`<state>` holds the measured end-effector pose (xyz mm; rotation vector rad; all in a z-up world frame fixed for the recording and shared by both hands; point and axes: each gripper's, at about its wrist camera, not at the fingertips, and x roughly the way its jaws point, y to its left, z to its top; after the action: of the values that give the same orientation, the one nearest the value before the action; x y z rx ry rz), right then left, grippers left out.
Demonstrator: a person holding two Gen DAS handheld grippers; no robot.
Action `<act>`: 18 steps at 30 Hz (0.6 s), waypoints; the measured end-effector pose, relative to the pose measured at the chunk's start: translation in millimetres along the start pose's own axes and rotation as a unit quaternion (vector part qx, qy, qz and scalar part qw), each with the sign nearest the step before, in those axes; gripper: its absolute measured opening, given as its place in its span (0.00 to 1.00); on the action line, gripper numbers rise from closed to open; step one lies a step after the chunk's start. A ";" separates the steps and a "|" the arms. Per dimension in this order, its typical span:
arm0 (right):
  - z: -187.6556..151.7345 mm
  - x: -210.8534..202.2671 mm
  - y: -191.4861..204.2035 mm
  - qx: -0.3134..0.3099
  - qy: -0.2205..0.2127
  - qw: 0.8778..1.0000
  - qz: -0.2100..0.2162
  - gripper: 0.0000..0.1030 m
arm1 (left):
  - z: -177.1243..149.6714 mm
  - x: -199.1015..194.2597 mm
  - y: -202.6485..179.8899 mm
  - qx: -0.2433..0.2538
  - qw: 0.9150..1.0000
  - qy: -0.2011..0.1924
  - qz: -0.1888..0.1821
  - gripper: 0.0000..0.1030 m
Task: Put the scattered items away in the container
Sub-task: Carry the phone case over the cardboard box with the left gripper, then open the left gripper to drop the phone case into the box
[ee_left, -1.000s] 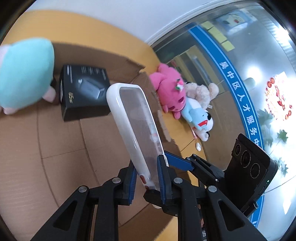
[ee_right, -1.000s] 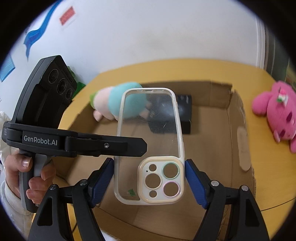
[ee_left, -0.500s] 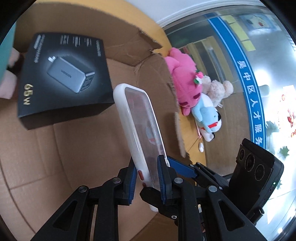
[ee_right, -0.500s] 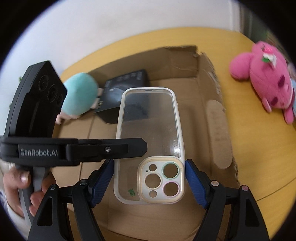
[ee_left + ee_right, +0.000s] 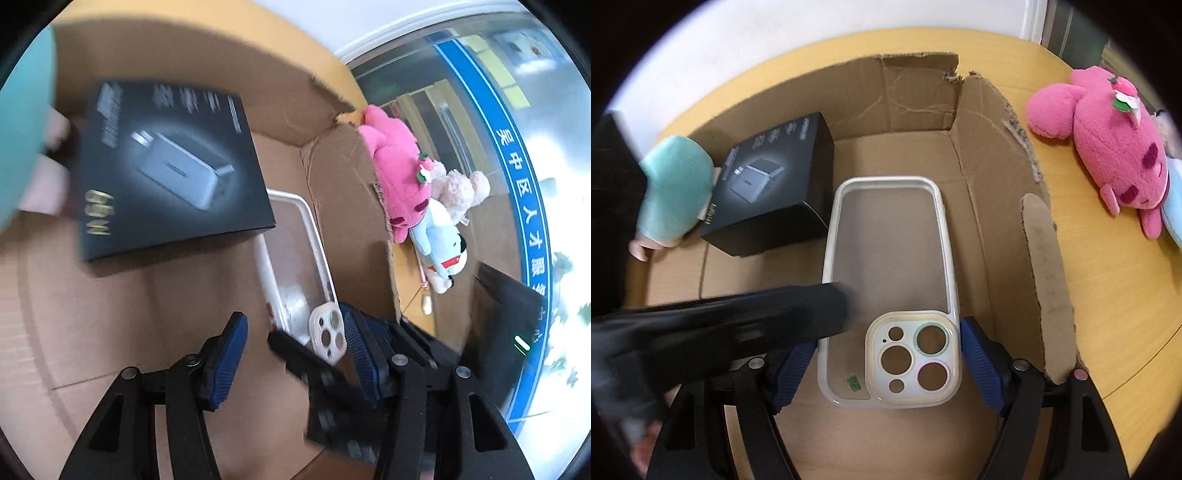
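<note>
- Left wrist view alone shows the white bear (image 5: 448, 264) behind the pink plush (image 5: 397, 173).
- Left gripper (image 5: 291, 354), jaws just opening, is clear of the phone case (image 5: 886, 288); right gripper (image 5: 886, 365) clamps its camera end over the cardboard box (image 5: 916, 96).

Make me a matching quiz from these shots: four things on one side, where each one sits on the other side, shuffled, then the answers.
Things:
1. clear phone case with white rim
2. black charger box
3. pink plush toy
4. teal plush toy

Places:
A. on the yellow table, outside the cardboard box
B. between the right tongs, over the box floor
C. at the box's left edge, beside the black box
D. on the box floor, between teal toy and case

Pairs: 1-B, 2-D, 3-A, 4-C
</note>
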<state>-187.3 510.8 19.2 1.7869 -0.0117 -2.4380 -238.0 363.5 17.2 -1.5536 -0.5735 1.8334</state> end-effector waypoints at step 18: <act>-74.2 -99.0 -9.9 -0.050 -0.089 0.992 0.071 0.77 | -166.8 -205.3 -12.3 0.091 0.962 -0.217 0.141 0.62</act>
<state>-88.3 535.3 89.9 1.4697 -0.0302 -2.4412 -56.6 209.8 133.9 -1.1604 -0.3719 2.3980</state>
